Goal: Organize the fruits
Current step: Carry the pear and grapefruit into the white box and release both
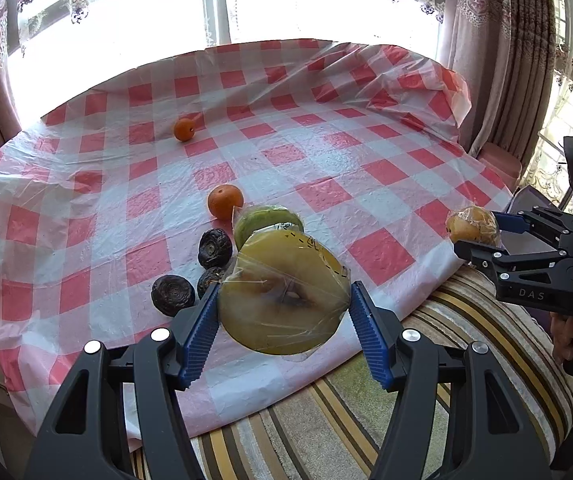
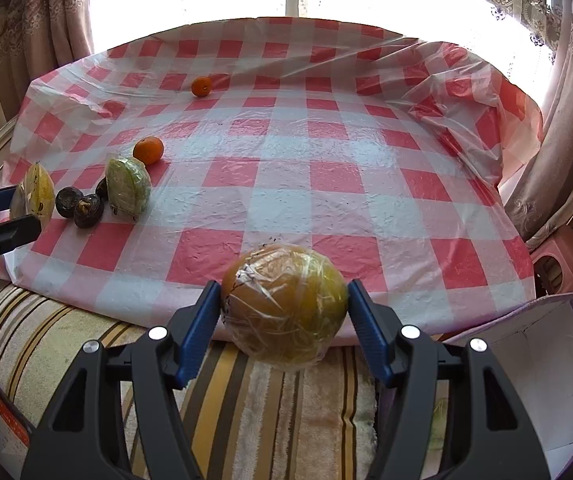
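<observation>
Left tongs [image 1: 284, 312]: clamped a wrapped yellow-green fruit half [image 1: 282, 300]. Right tongs [image 2: 284, 310]: clamped a wrapped, possibly browning, round fruit [image 2: 284, 306]. Both above the table [image 2: 326, 160] edge.

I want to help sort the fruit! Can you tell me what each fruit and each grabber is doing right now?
Left gripper: shut on the wrapped yellow fruit half, lifted.
Right gripper: shut on the wrapped round yellow-brown fruit, at the table edge.
Wrapped green fruit half: standing on the tablecloth, cut face sideways.
Three dark wrinkled fruits: resting together.
Near orange: loose on the cloth.
Far orange: alone, far back.
</observation>
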`<state>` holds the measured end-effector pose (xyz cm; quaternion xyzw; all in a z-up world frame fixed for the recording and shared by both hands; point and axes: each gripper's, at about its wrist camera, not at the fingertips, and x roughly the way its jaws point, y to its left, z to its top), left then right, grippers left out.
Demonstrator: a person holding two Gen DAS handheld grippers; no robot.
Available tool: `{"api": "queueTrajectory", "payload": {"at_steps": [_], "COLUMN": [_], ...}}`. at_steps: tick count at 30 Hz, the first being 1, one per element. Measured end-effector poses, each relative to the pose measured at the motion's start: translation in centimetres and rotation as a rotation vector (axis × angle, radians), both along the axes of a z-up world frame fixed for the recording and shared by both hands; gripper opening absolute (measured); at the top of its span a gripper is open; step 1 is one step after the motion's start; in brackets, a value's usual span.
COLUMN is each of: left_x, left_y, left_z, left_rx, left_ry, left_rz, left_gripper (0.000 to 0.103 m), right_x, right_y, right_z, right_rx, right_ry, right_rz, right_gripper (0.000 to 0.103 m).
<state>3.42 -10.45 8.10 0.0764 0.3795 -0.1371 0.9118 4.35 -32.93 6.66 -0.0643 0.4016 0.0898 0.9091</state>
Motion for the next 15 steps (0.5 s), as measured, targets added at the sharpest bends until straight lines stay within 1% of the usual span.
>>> {"api": "queueTrajectory", "payload": {"at_steps": [7,15], "left_x": [0.1,0.1], "left_y": [-3.5,-9.9], "left_z": [0.8,1.1], "left_rx": [0.032,0.073], "left_ry": [0.003,0.037], "left_rz": [-0.103,-0.272], "left_gripper": [0.061,0.061], "right_x": [-1.2,-2.7], "right_y": [-3.3,-7.7], "right_z": [0.1,-0.3], "right_rx": [-0.004,-0.003], "right_ry": [0.002,0.010], "right_rz": [-0.054,-0.132], "right_gripper": [0.065,0.065]}}
